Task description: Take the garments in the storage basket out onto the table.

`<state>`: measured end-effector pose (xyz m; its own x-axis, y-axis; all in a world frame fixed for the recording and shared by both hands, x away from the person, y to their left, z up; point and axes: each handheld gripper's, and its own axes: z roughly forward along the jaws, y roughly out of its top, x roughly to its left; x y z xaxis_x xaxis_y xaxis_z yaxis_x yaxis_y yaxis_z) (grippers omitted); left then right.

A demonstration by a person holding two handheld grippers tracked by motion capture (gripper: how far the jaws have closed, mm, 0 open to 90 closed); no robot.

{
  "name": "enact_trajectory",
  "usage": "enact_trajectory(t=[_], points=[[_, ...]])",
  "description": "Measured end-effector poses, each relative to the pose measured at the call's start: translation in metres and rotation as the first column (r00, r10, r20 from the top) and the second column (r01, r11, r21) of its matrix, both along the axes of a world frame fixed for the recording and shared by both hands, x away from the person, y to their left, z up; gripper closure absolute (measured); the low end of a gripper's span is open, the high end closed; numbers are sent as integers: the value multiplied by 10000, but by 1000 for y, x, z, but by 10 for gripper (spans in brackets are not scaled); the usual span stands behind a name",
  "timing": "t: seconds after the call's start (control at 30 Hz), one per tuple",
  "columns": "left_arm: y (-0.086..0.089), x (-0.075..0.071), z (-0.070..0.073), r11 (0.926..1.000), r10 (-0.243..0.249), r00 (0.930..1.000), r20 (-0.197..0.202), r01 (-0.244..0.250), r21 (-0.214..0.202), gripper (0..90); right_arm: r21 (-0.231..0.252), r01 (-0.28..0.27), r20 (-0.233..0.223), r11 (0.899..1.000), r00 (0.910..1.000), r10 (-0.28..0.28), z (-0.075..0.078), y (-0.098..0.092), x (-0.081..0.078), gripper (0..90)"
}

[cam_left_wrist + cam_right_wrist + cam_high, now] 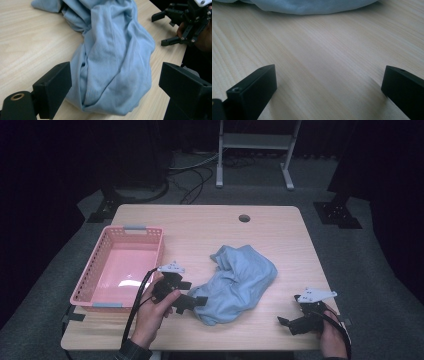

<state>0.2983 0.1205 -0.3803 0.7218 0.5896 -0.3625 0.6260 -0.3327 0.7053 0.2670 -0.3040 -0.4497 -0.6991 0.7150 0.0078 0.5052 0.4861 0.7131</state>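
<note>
Dim room, grey carpet (pixel 45 285), white metal stand (pixel 257 142) behind wooden table (pixel 280 245)

— What stands on the left of the wooden table (pixel 280 235)?

— A pink basket (pixel 157 251) with perforated walls and a grey handle at its near and far ends, set at a slight slant.

— Anything in the tabletop itself?

— A round cable hole (pixel 244 218) near the far edge.

— And beyond the table?

— A grey carpet floor (pixel 320 182) with dark cables (pixel 192 177) lying on it, and the feet of a white metal stand (pixel 255 150) at the far side.
</note>
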Motion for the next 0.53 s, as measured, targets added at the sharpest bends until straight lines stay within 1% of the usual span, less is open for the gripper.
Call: enact_trajectory(t=[0.33,0.53], points=[[3,-8,-10,9997,-126,9997,-211,131,198,107,3,3,1,10000,10000,-3,0,0,0,0],[4,-12,-12,9996,-160,9996,-241,166,235,107,3,1,1,10000,10000,-1,0,0,0,0]])
